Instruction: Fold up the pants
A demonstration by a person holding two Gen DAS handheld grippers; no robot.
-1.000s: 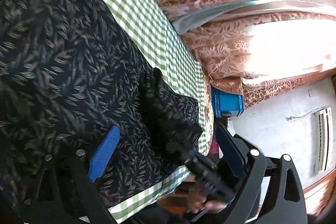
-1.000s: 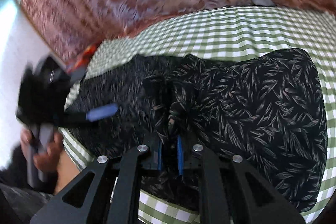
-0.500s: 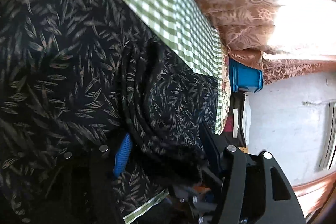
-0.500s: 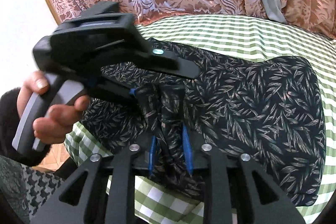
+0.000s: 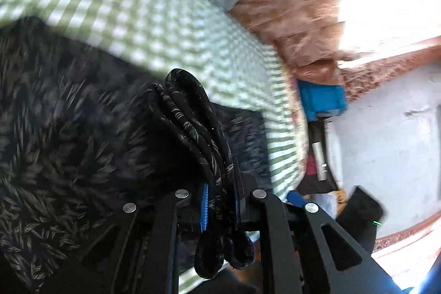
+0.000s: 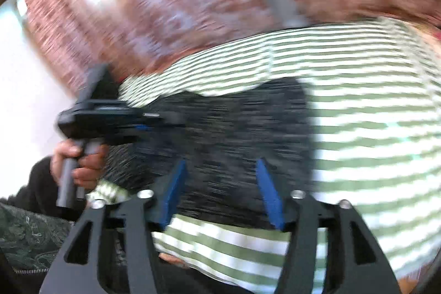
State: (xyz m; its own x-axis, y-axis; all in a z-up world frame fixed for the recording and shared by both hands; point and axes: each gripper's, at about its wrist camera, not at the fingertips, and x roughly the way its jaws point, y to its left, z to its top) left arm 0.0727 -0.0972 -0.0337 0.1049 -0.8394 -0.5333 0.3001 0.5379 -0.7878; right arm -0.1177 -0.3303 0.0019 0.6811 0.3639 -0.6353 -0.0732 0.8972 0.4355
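The pants (image 5: 69, 128) are spread on the green checked cloth (image 5: 124, 18), near its front edge. A bunched fold of them is pinched between the closed left gripper (image 5: 219, 208). The right gripper (image 6: 220, 192) is wide apart and holds nothing. The fold should be carried over slowly and laid flat, edges aligned.

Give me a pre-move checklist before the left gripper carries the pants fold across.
1. Left gripper shut on the pants: ok, bunched layers sit between the blue pads.
2. Right gripper clear of cloth: ok, jaws wide open, nothing between them.
3. All layers caught: cannot tell.
4. Pants on the checked sheet: ok.
5. Fold edges aligned: cannot tell, both views are blurred.
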